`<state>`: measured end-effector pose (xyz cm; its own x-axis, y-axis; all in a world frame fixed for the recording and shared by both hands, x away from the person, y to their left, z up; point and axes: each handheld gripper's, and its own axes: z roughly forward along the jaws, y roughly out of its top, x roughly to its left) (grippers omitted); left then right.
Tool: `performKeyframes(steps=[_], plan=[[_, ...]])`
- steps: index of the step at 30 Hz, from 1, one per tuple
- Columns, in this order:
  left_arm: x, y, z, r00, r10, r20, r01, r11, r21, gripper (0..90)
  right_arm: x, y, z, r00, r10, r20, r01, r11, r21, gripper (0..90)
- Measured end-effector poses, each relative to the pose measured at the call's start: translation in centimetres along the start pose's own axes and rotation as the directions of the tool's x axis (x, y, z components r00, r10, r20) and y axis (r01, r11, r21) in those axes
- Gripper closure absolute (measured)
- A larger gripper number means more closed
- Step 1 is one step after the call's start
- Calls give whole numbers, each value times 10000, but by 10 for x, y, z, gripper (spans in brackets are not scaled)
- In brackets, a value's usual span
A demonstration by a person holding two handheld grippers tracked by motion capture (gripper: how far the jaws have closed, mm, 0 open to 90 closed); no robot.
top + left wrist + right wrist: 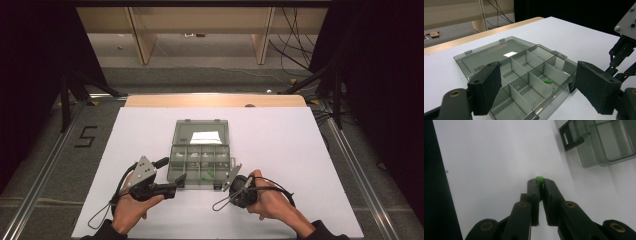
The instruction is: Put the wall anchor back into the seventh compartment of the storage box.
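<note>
A grey, see-through compartment box lies open in the middle of the white table, its lid flat behind it. In the left gripper view a small green piece rests in one of the box's near compartments. My left gripper is open at the box's near left corner, its jaws spread wide around the front wall without pressing it. My right gripper sits just off the near right corner. It is shut on a small green piece that pokes out past the tips, above bare table.
The box's black latch and a corner compartment lie up and to the right of my right gripper. The white tabletop spreads wide on both sides. A wooden strip edges the far side; dark frames and cables stand beyond.
</note>
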<state>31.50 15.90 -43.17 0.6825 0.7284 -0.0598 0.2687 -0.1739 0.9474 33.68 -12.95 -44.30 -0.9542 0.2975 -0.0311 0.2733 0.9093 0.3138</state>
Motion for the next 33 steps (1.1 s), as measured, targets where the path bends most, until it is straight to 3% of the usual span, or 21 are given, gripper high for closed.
performKeyframes(steps=[9,11,13,14,16,17,18,20,25,33], plan=[[0,0,0,10000,24,-12,-24,10000,-26,205,-3,6,-11,9996,-145,236,160,9979,-621,844],[0,0,0,10000,28,-23,-28,10000,-34,205,-2,8,-13,9996,-177,229,187,9988,-457,844],[0,0,0,10000,-9,-46,9,10000,-19,205,-2,10,-13,9995,-221,229,235,9977,-639,844],[2,1,0,9997,249,4,-249,9997,-30,205,-2,10,-14,9993,-182,316,203,9974,-696,844],[0,0,0,10000,-6,-54,6,10000,-18,205,-2,13,-15,9993,-222,306,246,9965,-804,844],[2,1,0,9996,285,-8,-285,9996,-25,205,-2,14,-16,9993,-267,244,285,9967,-764,844],[2,1,0,9996,290,-10,-290,9996,-25,205,-2,15,-18,9996,-170,223,188,9963,-842,844],[1,0,0,10000,57,-59,-57,10000,-50,205,-4,17,-20,9996,-151,237,176,9940,-1082,844],[1,0,0,9999,132,-71,-133,9999,-41,205,-8,25,-28,9996,-104,274,146,9872,-1590,844],[2,0,0,9998,149,-95,-149,9999,-48,205,-12,40,-29,9987,-160,490,246,9833,-1804,844]])
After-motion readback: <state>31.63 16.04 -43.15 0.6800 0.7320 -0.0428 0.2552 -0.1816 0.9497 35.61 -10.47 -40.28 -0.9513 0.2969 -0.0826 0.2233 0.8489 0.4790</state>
